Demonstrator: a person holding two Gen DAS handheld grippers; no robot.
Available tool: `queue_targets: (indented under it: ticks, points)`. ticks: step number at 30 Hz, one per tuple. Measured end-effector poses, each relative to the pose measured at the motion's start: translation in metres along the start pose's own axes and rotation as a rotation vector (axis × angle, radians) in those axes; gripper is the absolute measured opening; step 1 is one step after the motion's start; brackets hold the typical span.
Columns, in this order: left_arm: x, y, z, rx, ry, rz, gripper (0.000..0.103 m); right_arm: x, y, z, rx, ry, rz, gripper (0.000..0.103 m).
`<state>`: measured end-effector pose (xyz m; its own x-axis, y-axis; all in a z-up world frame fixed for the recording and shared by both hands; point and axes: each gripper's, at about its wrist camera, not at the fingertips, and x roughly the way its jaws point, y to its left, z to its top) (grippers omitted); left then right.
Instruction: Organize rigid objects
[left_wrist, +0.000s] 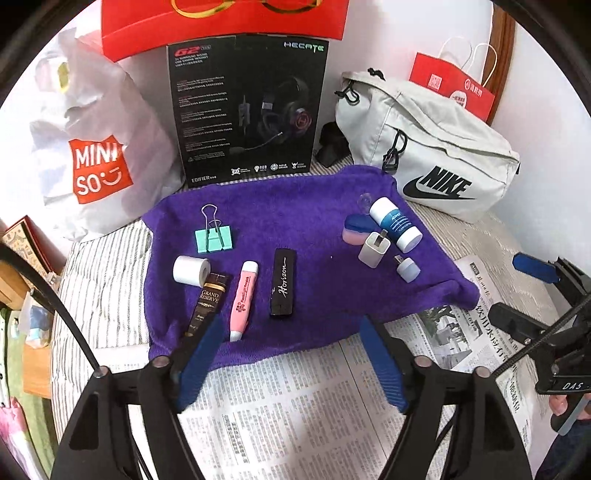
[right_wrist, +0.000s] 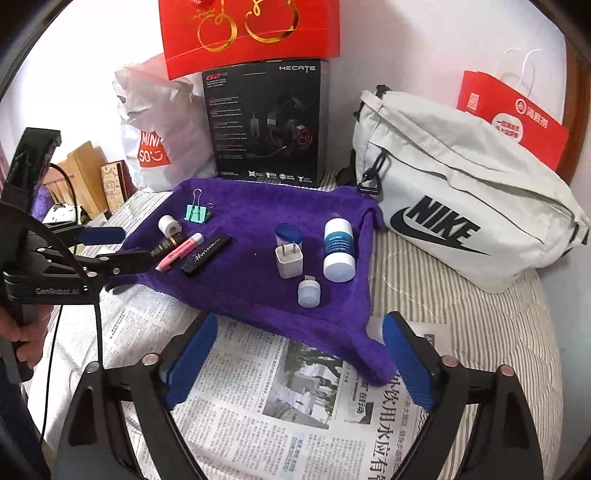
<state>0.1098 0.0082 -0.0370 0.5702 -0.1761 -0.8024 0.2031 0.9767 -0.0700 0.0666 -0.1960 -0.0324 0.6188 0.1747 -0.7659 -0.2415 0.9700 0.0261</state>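
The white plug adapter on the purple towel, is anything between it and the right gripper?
Nothing visible blocks it. The right gripper is open and empty over the newspaper; only the small light-blue USB piece lies just in front of the white plug adapter, slightly right.

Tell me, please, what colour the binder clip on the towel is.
Mint green binder clip with silver wire handles, clearest from the left wrist.

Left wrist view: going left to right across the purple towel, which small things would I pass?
White roll → mint binder clip → pink pen → black Horizon stick → white plug → blue-and-white bottle. The brown tube overlaps the roll, and the small cap sits under the bottle, so I skip those.
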Motion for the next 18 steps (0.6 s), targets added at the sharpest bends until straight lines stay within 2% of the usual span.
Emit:
queue_targets:
  ticks: [4,7,9,13,18]
  points:
    - [-0.010,-0.003,-0.006,-0.013,-0.025,-0.003,0.084,-0.005,0.000,-0.004,0.016,0.012,-0.018,0.094]
    - [-0.019,-0.009,-0.010,-0.012,-0.046,0.029,0.094,-0.009,-0.003,-0.007,0.051,0.016,-0.021,0.096]
    - [-0.026,-0.014,-0.014,-0.007,-0.067,0.049,0.096,-0.013,-0.003,-0.009,0.072,0.013,-0.018,0.096]
    - [-0.038,-0.022,-0.019,-0.023,-0.088,0.042,0.099,-0.020,-0.001,-0.011,0.083,0.000,-0.050,0.097]
    - [-0.045,-0.037,-0.025,-0.028,-0.091,0.055,0.101,-0.032,0.001,-0.016,0.091,0.001,-0.063,0.100]
